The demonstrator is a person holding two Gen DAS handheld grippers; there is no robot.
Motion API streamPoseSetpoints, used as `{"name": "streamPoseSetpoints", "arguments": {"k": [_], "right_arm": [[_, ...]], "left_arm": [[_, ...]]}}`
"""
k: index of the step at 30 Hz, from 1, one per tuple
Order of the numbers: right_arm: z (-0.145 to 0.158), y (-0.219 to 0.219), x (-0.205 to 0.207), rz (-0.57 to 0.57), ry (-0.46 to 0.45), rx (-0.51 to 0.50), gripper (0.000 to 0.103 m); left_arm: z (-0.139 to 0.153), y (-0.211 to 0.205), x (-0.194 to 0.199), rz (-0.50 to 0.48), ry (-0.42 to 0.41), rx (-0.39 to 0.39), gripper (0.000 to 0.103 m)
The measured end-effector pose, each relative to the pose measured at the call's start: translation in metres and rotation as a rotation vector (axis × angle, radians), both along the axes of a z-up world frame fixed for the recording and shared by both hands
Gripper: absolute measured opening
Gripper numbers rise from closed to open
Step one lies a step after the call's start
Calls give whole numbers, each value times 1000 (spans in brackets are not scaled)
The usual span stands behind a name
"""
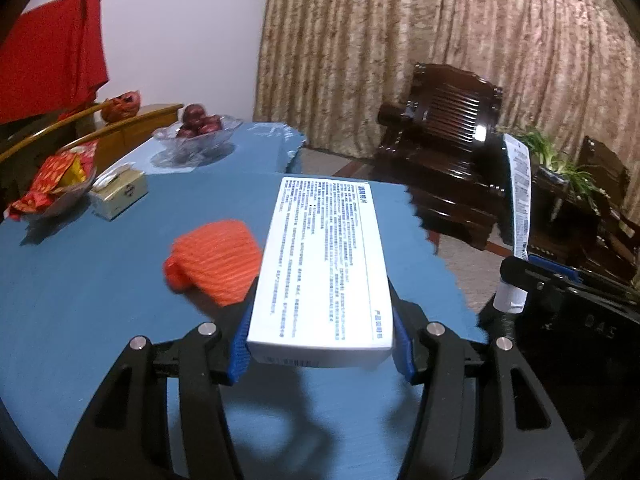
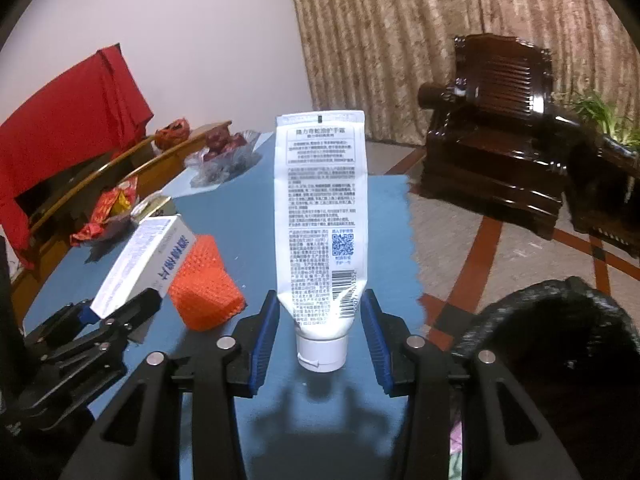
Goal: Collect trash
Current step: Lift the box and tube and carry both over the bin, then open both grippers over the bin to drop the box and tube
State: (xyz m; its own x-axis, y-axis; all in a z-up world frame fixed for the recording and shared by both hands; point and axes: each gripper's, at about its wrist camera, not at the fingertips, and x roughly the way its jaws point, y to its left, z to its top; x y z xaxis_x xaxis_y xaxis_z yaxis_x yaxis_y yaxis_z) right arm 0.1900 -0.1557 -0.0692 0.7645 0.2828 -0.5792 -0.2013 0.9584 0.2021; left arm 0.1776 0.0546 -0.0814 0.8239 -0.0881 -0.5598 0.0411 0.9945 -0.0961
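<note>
- Over the blue counter (image 1: pixel 100 300): two grippers, each carrying one item clear of the surface.
- Left gripper (image 1: pixel 320 344): jaws about half apart, blue pads clamped on the sides of one white box (image 1: pixel 324 268), printed face up, long axis pointing away.
- Right gripper (image 2: pixel 320 332): jaws a little narrower, pads pinching one white tube (image 2: pixel 322 220) just above its cap; cap nearest the camera, crimped end far.
- One orange mesh sleeve (image 1: pixel 216 260) lies on the counter, left of the box and near it.
- Far left on the counter: one glass bowl of dark red fruit (image 1: pixel 198 130), one dish of red wrappers (image 1: pixel 56 188), one small tissue box (image 1: pixel 118 192).
- One black bag (image 2: pixel 560 344), mouth open, near right beside the counter.
- Beyond, right: dark wooden armchair (image 2: pixel 496 120), patterned curtain (image 1: pixel 400 40).
</note>
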Motion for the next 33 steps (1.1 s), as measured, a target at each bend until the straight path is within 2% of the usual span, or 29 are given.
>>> {"name": "streamPoseSetpoints", "arguments": {"k": [8, 15, 24, 33], "right_arm": [[17, -53, -29, -106, -27, -26, 41], [25, -101, -55, -200, -40, -43, 41], [16, -150, -80, -309, -17, -62, 41], [-5, -182, -87, -370, 40, -67, 41]], "left_arm": [[11, -53, -1, -98, -17, -23, 54], [18, -117, -5, -219, -34, -40, 54], [2, -188, -2, -361, -13, -57, 54], [-20, -224, 6, -434, 26, -42, 55]]}}
